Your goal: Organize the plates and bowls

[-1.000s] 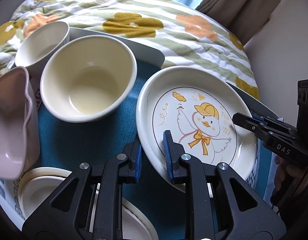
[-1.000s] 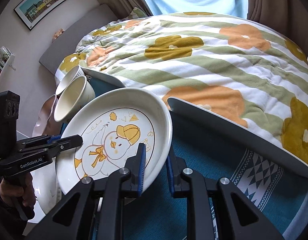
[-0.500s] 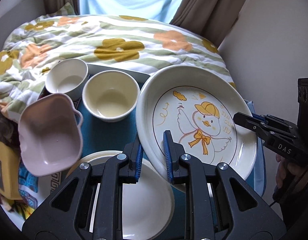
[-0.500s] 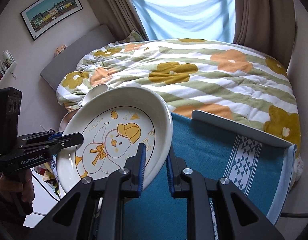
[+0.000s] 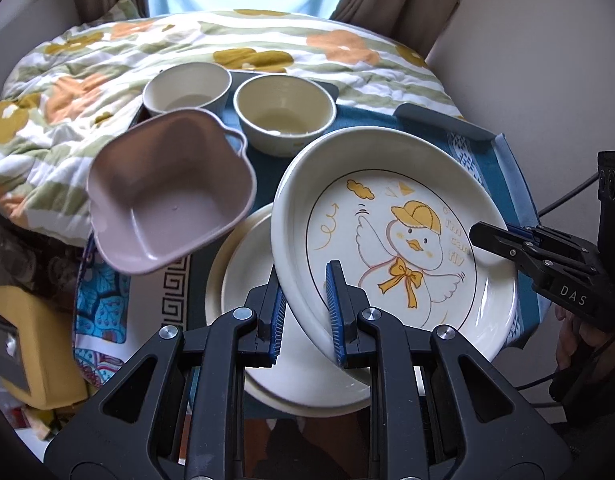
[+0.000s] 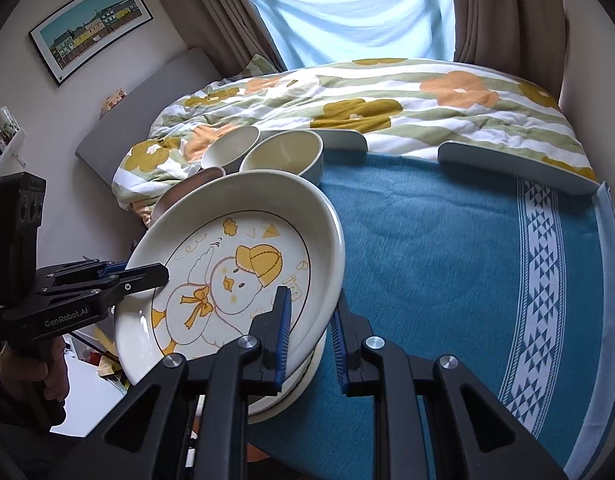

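Note:
A white plate with a yellow duck drawing [image 5: 395,236] [image 6: 235,272] hangs tilted in the air. My left gripper [image 5: 305,312] is shut on its left rim and my right gripper [image 6: 309,340] is shut on its right rim. Each gripper shows in the other's view, the right gripper [image 5: 507,240] and the left gripper [image 6: 147,276]. Under the plate a plain cream plate [image 5: 243,280] lies on the table. A pink square bowl [image 5: 167,192], a cream bowl [image 5: 283,116] [image 6: 283,152] and a white bowl [image 5: 187,88] [image 6: 229,146] stand behind.
The table carries a teal cloth [image 6: 447,248] with grey raised edge rails [image 6: 515,168]. A bed with a flowered quilt [image 6: 387,96] lies beyond. A yellow object [image 5: 35,344] sits off the table's left side.
Both grippers have lifted the duck plate up and pulled it back toward the near side. It now hangs over the plain cream plate, and the bowls look farther away.

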Demonstrator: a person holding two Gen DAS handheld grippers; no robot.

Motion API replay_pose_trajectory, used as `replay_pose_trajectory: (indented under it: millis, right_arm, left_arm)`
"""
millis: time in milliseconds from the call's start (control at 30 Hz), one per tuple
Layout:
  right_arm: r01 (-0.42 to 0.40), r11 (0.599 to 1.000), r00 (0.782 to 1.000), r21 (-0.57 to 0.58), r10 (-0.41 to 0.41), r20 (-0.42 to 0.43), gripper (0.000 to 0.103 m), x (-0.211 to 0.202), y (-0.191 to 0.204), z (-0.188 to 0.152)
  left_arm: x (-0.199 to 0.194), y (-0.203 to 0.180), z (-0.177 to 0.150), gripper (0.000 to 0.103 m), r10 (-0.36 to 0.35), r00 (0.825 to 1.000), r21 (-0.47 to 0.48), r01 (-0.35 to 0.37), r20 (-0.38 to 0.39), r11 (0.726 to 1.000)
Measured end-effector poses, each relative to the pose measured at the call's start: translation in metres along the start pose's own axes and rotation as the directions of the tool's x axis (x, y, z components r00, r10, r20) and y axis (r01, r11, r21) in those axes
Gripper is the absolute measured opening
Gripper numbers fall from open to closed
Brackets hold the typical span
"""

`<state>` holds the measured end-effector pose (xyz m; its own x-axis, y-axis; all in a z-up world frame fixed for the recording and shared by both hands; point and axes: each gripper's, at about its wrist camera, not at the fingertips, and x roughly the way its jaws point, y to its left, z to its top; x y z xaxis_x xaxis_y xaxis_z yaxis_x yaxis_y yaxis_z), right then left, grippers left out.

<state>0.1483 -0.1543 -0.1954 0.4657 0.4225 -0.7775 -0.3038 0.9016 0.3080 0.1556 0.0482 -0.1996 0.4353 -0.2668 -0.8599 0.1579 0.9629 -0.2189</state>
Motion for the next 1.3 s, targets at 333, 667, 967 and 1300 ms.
replay_pose_trajectory:
  millis: [333, 667, 967, 1300]
  right_arm:
    - [0.054, 0.998, 0.998, 0.037, -0.053, -0.034, 0.018, 0.027, 0.013, -0.036]
    - [0.085, 0.996, 0.995, 0.040, -0.083, -0.052, 0.018, 0.035, 0.018, -0.042]
    - [0.107, 0.994, 0.993, 0.028, -0.106, -0.047, 0.018, 0.040, 0.021, -0.043]
    - [0.119, 0.993, 0.992, 0.018, -0.118, -0.044, 0.018, 0.040, 0.020, -0.044]
  left_arm:
    - [0.031, 0.023, -0.030, 0.017, -0.044, 0.997, 0.021, 0.045, -0.057, 0.999]
    - [0.043, 0.024, -0.034, 0.017, -0.044, 0.996, 0.054, 0.048, -0.072, 0.997]
    - [0.052, 0.018, -0.034, 0.017, 0.029, 0.996, 0.110, -0.020, -0.081, 0.994]
    - [0.056, 0.004, -0.036, 0.017, 0.150, 0.987, 0.215, -0.133, -0.062, 0.968]
